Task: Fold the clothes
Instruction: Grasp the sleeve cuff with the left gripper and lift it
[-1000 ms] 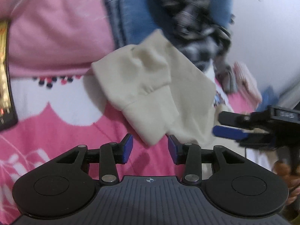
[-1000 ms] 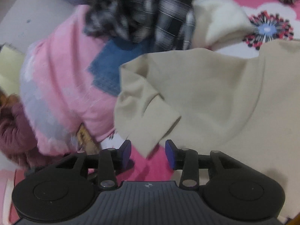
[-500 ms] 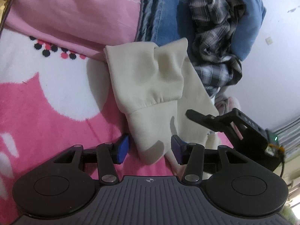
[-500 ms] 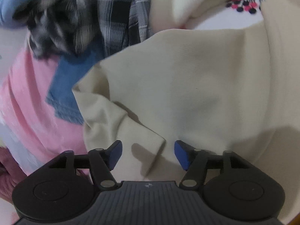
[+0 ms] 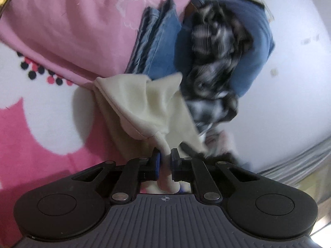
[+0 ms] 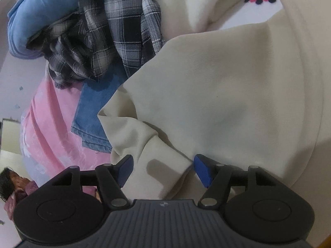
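Note:
A cream sweatshirt point(image 6: 227, 95) lies spread on the pink and white flowered bedspread point(image 5: 31, 107). In the left wrist view my left gripper point(image 5: 164, 161) is shut on the cuff end of its sleeve point(image 5: 144, 107), and the cloth bunches and lifts from the bed. In the right wrist view my right gripper point(image 6: 163, 169) is open, its blue pads on either side of the other sleeve cuff point(image 6: 165, 165), which lies flat on the sweatshirt's body.
A pile of clothes lies just beyond the sweatshirt: folded blue jeans point(image 5: 159, 39), a black and white plaid shirt point(image 6: 107, 31), a blue garment point(image 6: 41, 6) and a pink blanket point(image 5: 72, 20). A white wall point(image 5: 300, 82) borders the bed.
My left gripper has closed on the sleeve cuff and is pulling it up. My right gripper has moved in so that the other cuff sits between its open fingers.

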`<action>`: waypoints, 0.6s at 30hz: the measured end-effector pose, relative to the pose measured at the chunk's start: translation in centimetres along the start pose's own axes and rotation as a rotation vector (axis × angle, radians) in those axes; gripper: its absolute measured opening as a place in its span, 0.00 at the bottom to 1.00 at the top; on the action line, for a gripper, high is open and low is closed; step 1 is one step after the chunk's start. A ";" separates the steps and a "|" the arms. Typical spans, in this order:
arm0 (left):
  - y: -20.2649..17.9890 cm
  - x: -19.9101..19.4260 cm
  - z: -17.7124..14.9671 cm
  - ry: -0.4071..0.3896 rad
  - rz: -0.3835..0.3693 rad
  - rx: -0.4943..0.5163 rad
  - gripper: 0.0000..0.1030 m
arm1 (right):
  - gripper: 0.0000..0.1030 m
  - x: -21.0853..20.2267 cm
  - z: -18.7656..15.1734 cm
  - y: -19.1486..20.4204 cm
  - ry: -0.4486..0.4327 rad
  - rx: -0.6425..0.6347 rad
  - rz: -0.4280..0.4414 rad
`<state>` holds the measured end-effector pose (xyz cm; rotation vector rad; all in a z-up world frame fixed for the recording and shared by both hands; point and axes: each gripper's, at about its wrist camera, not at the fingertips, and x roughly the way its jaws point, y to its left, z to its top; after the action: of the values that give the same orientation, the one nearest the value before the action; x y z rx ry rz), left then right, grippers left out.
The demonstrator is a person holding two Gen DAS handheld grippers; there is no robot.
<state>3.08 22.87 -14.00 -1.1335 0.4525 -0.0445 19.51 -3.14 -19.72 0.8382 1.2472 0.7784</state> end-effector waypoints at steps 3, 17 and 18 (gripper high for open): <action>0.4 -0.2 0.6 0.001 -0.038 -0.083 0.07 | 0.66 0.0 -0.8 -0.2 0.026 0.062 0.054; 1.4 -0.6 0.5 0.030 -0.105 -0.224 0.24 | 0.12 0.8 -1.8 4.3 -0.005 -0.073 0.081; 1.3 -0.6 0.6 0.031 -0.112 -0.225 0.29 | 0.09 0.5 -1.8 4.8 -0.010 -0.101 0.077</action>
<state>2.51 24.05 -14.73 -1.3801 0.4285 -0.1114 17.54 -0.15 -15.98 0.8105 1.1622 0.8902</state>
